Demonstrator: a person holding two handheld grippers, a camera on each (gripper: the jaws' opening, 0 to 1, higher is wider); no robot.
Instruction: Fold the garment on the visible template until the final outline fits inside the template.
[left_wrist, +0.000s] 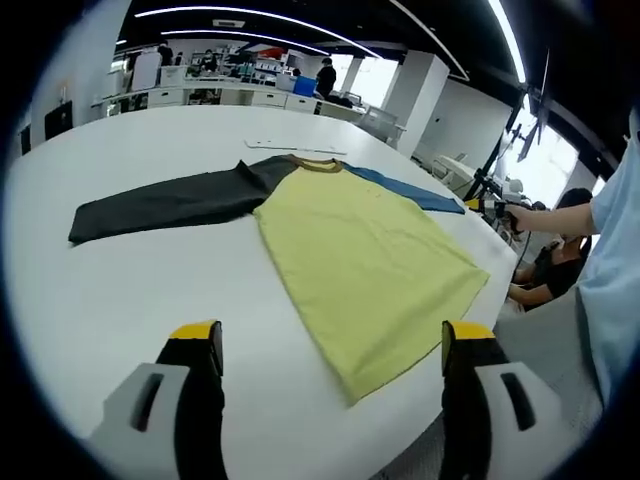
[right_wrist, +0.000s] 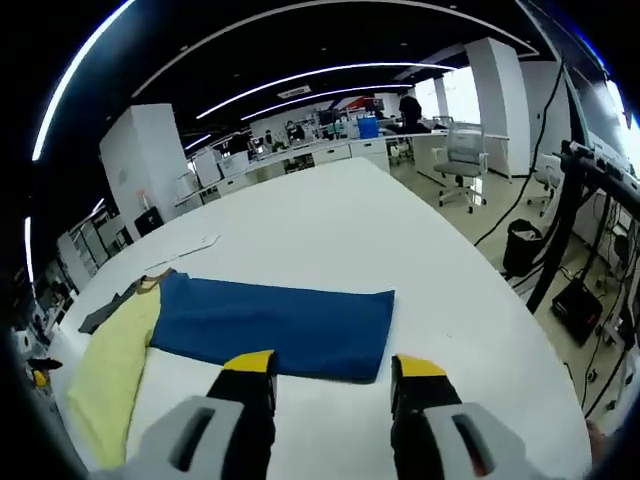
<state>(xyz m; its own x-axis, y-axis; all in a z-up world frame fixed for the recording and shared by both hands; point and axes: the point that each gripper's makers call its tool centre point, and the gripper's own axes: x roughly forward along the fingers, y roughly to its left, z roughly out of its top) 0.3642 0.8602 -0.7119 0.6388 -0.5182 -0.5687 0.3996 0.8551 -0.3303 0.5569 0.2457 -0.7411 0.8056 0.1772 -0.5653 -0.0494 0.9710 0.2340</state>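
Left tongs (left_wrist: 333, 350) stand wide and empty above the near hem of the shirt (left_wrist: 370, 265), which lies flat and unfolded on the white tabletop (left_wrist: 120, 300), yellow body toward the edge. Right tongs (right_wrist: 331, 375) are likewise parted and empty, poised just short of the blue sleeve (right_wrist: 275, 325), apparently to lift it for a first fold. Beyond, the dark sleeve (left_wrist: 160, 205) stretches out sideways. No template outline is discernible.

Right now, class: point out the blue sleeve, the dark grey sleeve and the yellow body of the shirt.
blue sleeve (right_wrist: 275, 325), right gripper view, middle of the sleeve.
dark grey sleeve (left_wrist: 160, 205), left gripper view, mid-length of the sleeve.
yellow body (left_wrist: 365, 265), left gripper view, centre of the front panel.
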